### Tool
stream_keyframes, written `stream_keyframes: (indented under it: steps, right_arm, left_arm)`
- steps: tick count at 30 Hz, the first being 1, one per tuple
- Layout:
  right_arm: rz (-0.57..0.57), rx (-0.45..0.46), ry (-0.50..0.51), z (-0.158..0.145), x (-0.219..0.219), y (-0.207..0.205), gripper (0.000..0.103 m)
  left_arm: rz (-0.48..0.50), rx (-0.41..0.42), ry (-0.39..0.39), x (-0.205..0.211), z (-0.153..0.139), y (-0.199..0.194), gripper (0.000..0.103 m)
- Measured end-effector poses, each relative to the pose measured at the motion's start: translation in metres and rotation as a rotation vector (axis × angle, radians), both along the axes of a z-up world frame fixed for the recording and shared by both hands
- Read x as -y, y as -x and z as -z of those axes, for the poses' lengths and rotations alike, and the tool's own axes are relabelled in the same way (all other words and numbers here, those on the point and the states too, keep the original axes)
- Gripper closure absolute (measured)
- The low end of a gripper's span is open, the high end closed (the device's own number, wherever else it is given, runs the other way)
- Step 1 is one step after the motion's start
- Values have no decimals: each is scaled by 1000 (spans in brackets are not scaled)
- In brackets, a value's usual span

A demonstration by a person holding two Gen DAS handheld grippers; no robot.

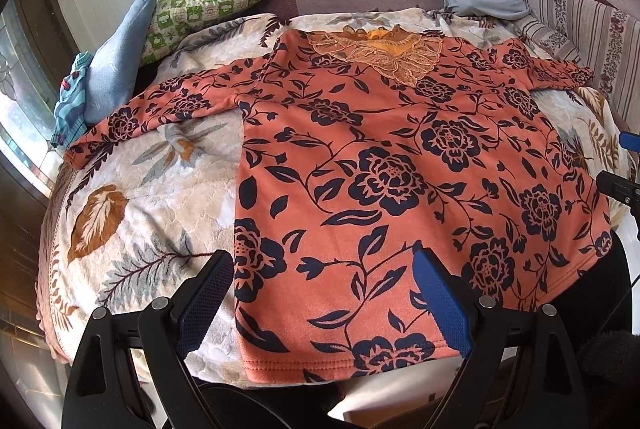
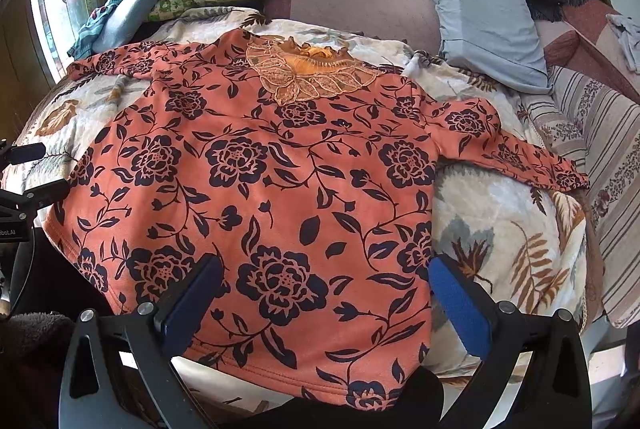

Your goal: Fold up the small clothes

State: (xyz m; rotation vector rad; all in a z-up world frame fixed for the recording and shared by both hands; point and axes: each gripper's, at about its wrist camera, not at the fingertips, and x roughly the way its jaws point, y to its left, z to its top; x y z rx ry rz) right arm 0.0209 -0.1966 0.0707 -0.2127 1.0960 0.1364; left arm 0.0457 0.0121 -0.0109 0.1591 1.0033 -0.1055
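An orange floral top [image 1: 400, 165] lies spread flat, front up, on a leaf-patterned blanket [image 1: 132, 189] covering the bed, both sleeves out to the sides and its lace collar [image 1: 376, 53] at the far end from my fingers. My left gripper [image 1: 324, 301] hangs above the near hem with its fingers [image 1: 204, 293] spread wide and holding nothing; the top's near-left corner sits between them, the left finger over bare blanket and the right one over cloth. My right gripper [image 2: 324, 305] is just as wide and just as empty, straddling the near-right corner of the hem, its right finger out over the blanket.

The fabric looks like a soft, slightly fleecy knit: light, limp, likely to sag and drag against the plush blanket rather than slide. I judge it will hold no shape of its own, so a pinch must catch both layers at an edge. The stitched hem below my fingers looks the firmest place to take hold, or the sleeve cuffs, one far off beyond my left fingers [image 1: 80, 149] and one far off beyond my right [image 2: 568, 177]. The lace at the neck looks delicate and best left alone. No fold has been made yet. Pillows [image 2: 484, 9] lie beyond the collar.
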Motion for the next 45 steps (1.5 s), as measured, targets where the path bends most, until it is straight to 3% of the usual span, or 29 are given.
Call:
stream_keyframes:
  steps: [35,39,45]
  right_arm:
    - [74,-37,-102,14,30,-10,0]
    - [164,-40,-177,18,65,-17,1]
    - [393,-76,-277,44,147,-34,1]
  left_arm:
    - [-6,-45,-39,15,12,-28,12]
    - [-70,-56,29,-10,8,-38,12]
    - [-259,-106,48,-69,18,-66,12]
